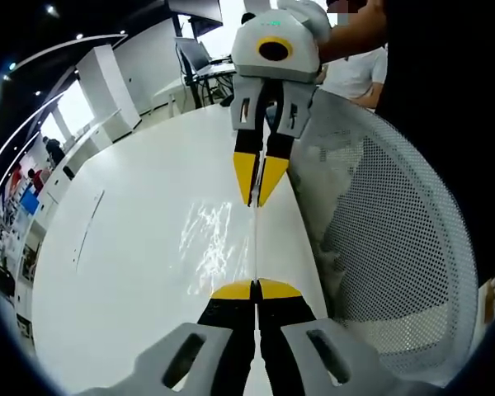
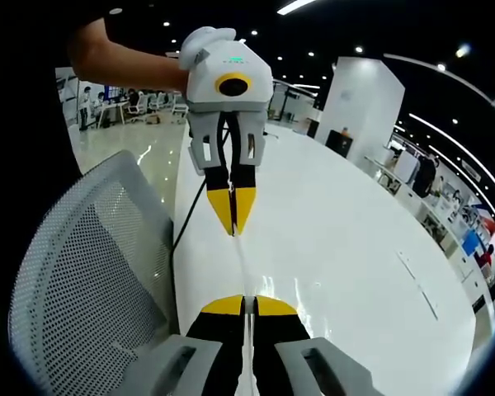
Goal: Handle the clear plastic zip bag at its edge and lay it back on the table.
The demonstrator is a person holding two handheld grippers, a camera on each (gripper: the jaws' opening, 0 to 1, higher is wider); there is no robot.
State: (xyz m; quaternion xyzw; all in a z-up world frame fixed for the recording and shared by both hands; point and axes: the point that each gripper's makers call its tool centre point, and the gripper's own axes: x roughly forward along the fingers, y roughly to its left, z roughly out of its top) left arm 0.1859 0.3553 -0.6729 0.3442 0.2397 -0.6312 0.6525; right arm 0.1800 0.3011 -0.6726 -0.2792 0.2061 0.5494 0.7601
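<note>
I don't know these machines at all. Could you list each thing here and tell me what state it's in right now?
Clear plastic zip bag: stretched edge-on between both grippers, above the table.
Left gripper: shut on the bag's edge.
Right gripper: shut on the opposite edge.
White glossy table: bare beneath the bag.
White mesh office chair: beside the table, unoccupied.

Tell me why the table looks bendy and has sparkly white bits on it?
In the left gripper view the fisheye lens curves the white table, and the sparkles are light glinting off the clear bag stretched between both grippers. In the right gripper view the bag is edge-on and nearly invisible, while ceiling lights give soft glare on the table.
</note>
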